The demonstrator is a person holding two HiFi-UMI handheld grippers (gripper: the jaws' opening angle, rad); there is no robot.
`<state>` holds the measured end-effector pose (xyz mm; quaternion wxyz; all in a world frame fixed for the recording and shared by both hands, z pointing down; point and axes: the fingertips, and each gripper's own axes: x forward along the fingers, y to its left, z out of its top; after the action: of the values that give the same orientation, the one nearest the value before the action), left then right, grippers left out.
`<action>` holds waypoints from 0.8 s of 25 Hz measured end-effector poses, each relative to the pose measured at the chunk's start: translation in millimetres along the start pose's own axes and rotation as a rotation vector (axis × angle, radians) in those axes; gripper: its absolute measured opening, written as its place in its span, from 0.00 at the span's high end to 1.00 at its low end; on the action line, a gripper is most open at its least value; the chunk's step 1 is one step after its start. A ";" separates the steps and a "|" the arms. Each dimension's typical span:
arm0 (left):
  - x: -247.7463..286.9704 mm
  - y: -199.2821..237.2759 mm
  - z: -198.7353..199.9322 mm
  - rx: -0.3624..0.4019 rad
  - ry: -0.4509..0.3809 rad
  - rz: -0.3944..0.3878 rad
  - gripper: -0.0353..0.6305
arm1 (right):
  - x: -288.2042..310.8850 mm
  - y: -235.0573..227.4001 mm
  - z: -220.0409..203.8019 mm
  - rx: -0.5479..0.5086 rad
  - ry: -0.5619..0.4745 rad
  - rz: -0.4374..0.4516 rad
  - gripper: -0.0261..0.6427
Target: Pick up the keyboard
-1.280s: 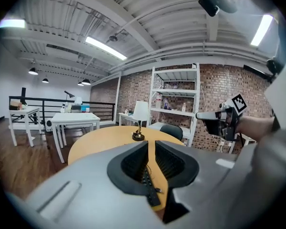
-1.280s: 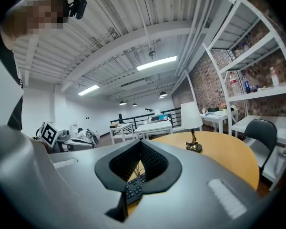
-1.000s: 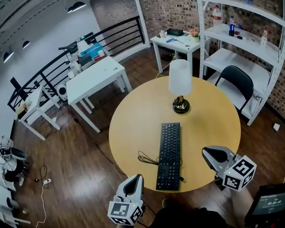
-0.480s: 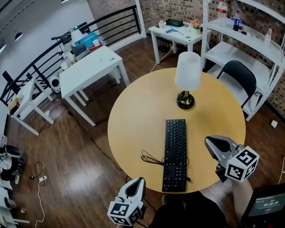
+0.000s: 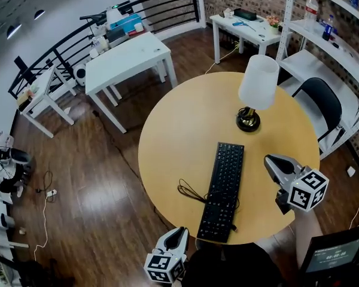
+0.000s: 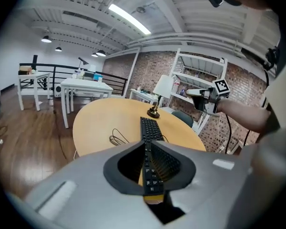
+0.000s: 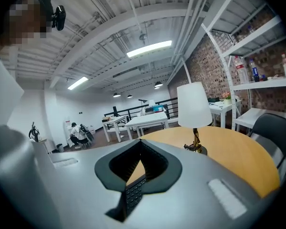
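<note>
A black keyboard [image 5: 222, 191] lies lengthwise on the round wooden table [image 5: 173, 136], its near end at the table's front edge. My left gripper [image 5: 180, 231] hangs just off that edge, in line with the keyboard's near left corner. Its jaws are opening by a narrow slit with nothing between them. Through the slit of the left gripper [image 6: 147, 144] I see the keyboard [image 6: 150, 128]. My right gripper [image 5: 269, 160] hovers over the table to the keyboard's right, shut and empty. In its own view the right gripper [image 7: 140, 143] shows a bit of the keyboard [image 7: 131, 194] below the tips.
A lamp with a white shade [image 5: 257, 85] stands just beyond the keyboard's far end. A black cable [image 5: 191, 193] loops on the table to the keyboard's left. A black chair [image 5: 323, 106] and white shelving [image 5: 341, 34] are at the right, white desks [image 5: 128, 55] at the back left.
My left gripper has sunk lower at the table's front edge and rolled a little. My right gripper has moved farther along the keyboard's right side. The head view has shifted.
</note>
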<state>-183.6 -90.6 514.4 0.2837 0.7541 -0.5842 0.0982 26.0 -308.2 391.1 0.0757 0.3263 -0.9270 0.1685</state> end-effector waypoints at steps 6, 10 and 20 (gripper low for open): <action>22.3 10.0 -39.9 -0.070 0.092 0.142 0.85 | 47.3 -45.2 -8.8 -0.005 0.055 0.101 0.95; 32.6 17.0 -67.5 -0.238 0.103 0.180 0.81 | 87.4 -66.0 -30.6 -0.026 0.129 0.187 0.91; 58.6 12.0 -123.9 -0.471 0.123 0.235 0.70 | 168.7 -117.0 -112.0 -0.021 0.367 0.318 0.63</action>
<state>-154.6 -73.7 647.8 0.4728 0.5870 -0.6562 0.0373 -27.7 -450.9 568.5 0.2187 0.1392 -0.9393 0.2249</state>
